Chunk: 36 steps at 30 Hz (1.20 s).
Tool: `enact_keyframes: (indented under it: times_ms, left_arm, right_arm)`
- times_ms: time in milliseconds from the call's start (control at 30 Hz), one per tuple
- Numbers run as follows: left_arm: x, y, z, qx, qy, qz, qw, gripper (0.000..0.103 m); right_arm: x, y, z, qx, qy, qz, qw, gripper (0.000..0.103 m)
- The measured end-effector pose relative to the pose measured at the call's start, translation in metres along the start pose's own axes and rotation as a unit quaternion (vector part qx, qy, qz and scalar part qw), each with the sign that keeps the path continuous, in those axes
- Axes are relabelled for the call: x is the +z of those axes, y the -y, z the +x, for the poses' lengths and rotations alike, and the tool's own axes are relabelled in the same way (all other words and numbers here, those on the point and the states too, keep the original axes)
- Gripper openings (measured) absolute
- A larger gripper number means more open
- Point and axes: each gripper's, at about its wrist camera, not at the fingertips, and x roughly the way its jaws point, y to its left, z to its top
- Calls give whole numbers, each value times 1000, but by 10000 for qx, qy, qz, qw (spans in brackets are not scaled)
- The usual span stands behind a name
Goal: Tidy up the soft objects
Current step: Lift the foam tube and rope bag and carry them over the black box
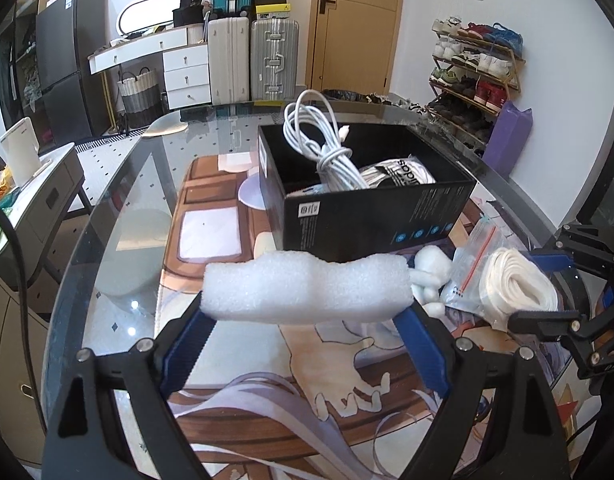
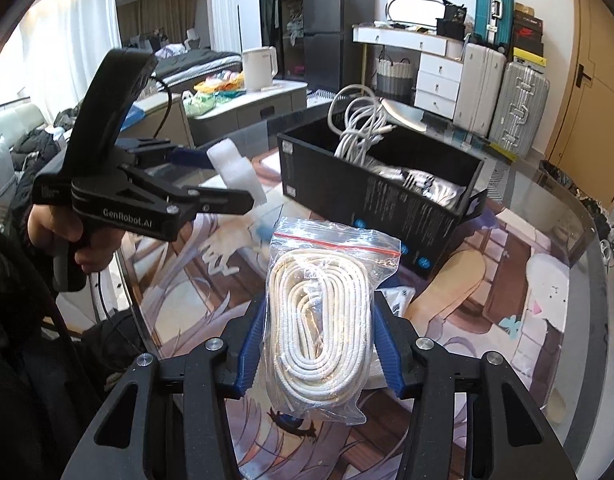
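My left gripper (image 1: 305,314) is shut on a white foam block (image 1: 303,290) held crosswise between its blue fingers, above the mat in front of the black box (image 1: 371,216). The box holds a white cable bundle (image 1: 327,148) and a folded adidas item (image 1: 399,172). My right gripper (image 2: 319,320) is shut on a clear zip bag of coiled white rope (image 2: 319,320), held above the mat before the box (image 2: 387,200). The left gripper with the foam (image 2: 235,172) shows in the right wrist view. White cotton pieces (image 1: 429,276) lie beside the box.
A printed anime mat (image 1: 227,240) covers the glass table (image 1: 119,200). Suitcases (image 1: 253,60), white drawers and a shoe rack (image 1: 475,76) stand behind the table. A low cabinet with a kettle (image 2: 259,68) stands to the left.
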Motion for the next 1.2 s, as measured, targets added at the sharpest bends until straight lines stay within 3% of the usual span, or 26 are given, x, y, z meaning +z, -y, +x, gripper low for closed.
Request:
enact_keyframes:
  times_ms: [633,1200]
  left_arm:
    - [27,13,-5,61,394,219,9990,89]
    - [55,13,7,93,535,299,9981,89]
  right_arm:
    - [21,31,-20,-397,677,763,9940,50]
    - [46,44,-11,-591,825,975,9900,50]
